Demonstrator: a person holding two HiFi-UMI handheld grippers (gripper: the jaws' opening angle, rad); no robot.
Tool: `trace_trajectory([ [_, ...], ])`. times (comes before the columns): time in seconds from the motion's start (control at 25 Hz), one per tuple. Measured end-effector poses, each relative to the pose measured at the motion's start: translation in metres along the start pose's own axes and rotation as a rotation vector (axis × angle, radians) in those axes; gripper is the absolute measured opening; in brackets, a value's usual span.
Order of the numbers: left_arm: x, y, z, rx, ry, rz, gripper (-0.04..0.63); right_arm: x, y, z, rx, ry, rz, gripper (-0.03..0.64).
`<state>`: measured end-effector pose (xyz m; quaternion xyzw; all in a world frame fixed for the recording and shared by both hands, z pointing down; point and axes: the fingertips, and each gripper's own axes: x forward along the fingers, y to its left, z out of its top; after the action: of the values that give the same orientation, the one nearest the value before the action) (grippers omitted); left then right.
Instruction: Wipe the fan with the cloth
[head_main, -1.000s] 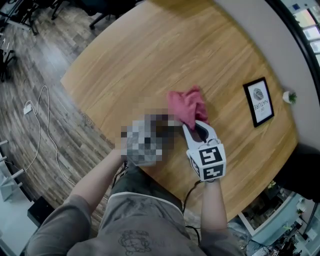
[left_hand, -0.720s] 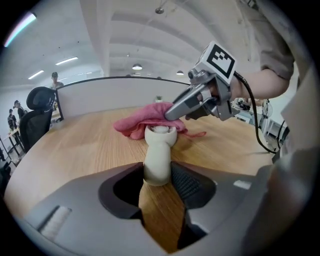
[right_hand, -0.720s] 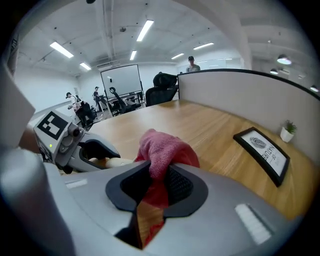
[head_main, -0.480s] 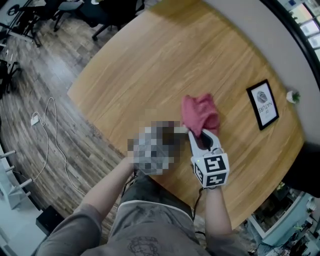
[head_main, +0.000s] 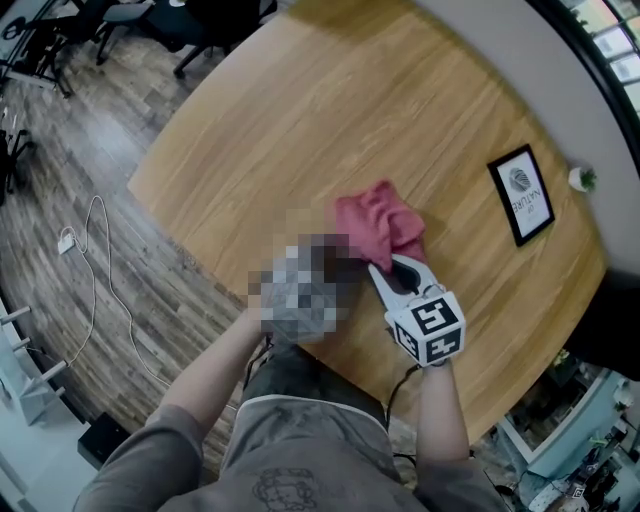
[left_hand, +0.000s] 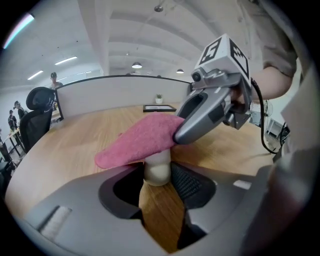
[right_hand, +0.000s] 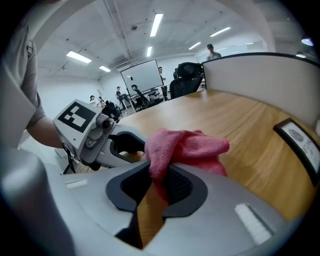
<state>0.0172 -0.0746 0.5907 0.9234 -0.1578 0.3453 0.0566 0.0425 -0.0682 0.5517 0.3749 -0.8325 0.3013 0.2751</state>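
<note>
Two tools are at work over the tabletop (head_main: 300, 120), near the edge closest to the person. The left tool (left_hand: 156, 177) is partly closed around a pale round handle (left_hand: 158, 161), most likely the fan's, and holds it upright. The right tool (right_hand: 159, 181) pinches one fold of the pink cloth (head_main: 375, 222), which lies over the top of the handle. A hard rub could twist the handle in the left tool or pull the fold loose. The cloth hides the fan's top, and a blurred patch covers the left tool in the head view.
</note>
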Motion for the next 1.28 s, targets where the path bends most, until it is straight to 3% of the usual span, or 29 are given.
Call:
trace_trajectory([
  [0.12,-0.001,0.002,0.001,-0.017,-0.008,-0.003,0.172,-0.021,-0.024,0.003,0.049,-0.067,-0.056,0.077],
  [0.32,-0.004,0.0,0.001,0.007,-0.03,0.011,0.172,-0.046,-0.076,-0.002,0.13,-0.102,-0.234,0.075],
  [0.52,-0.004,0.0,0.001,-0.002,-0.022,0.003,0.172,-0.038,-0.08,0.011,0.108,-0.118,-0.355,0.075],
  [0.72,-0.003,0.001,0.001,0.002,-0.021,0.008,0.172,-0.006,-0.027,0.021,0.065,-0.13,-0.25,0.077],
  [0.92,0.0,-0.002,-0.001,0.042,-0.002,0.014,0.172,0.018,0.019,0.013,0.158,-0.11,-0.072,0.077],
  [1.04,-0.002,-0.004,-0.002,0.059,-0.003,0.012,0.172,0.022,0.03,0.005,0.177,-0.09,-0.013,0.075],
  [1.12,-0.002,-0.004,-0.002,0.064,-0.003,0.011,0.172,0.018,0.024,0.001,0.16,-0.068,-0.013,0.077],
  [1.28,-0.001,-0.002,0.0,0.042,-0.009,-0.003,0.172,-0.001,-0.005,0.003,0.112,-0.066,-0.109,0.075],
])
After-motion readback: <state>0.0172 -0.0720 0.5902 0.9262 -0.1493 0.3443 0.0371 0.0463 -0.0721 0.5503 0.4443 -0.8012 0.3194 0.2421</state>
